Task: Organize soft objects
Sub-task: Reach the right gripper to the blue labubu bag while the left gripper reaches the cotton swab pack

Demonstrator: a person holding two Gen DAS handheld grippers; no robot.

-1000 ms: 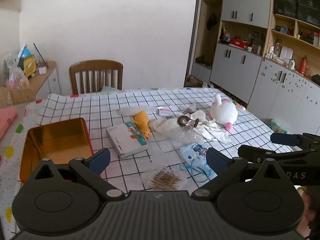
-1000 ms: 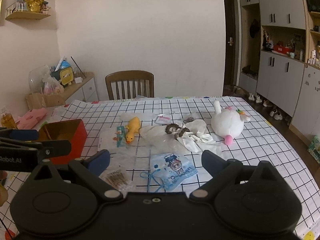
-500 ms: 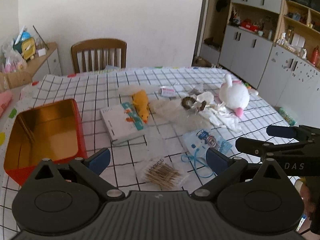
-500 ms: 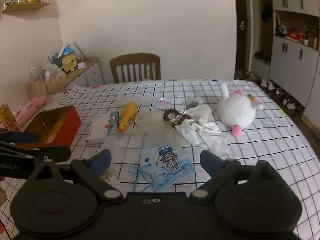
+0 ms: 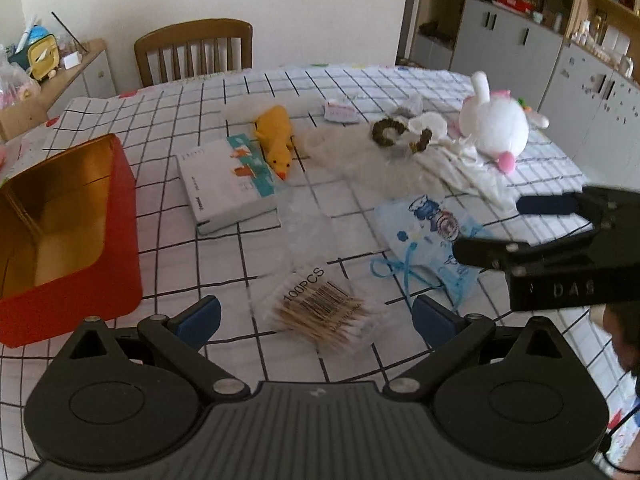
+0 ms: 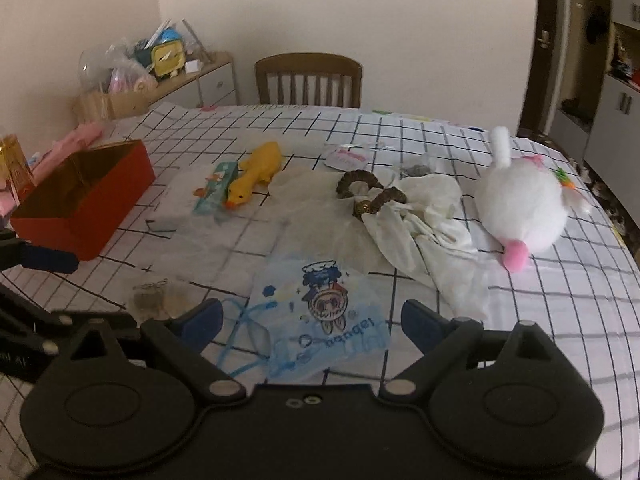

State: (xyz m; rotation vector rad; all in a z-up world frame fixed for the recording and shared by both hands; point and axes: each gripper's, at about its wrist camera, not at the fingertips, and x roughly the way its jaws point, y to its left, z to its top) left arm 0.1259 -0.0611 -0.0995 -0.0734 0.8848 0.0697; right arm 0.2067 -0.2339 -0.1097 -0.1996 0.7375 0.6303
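Blue cartoon-print pouch (image 6: 326, 318) lay flat on the checked cloth (image 6: 560, 320), directly ahead of the right gripper (image 6: 312, 322), whose fingers stood spread and empty; the left gripper (image 5: 316, 320), likewise spread, hung above a swab packet (image 5: 324, 314). The red tin (image 5: 100, 280) sat open at the left, well apart from the pouch. Taking the pouch looked like the step in hand: best to come low, pinch one edge rather than the slack middle, and mind the loose cord (image 6: 240, 340) before carrying it to the tin.
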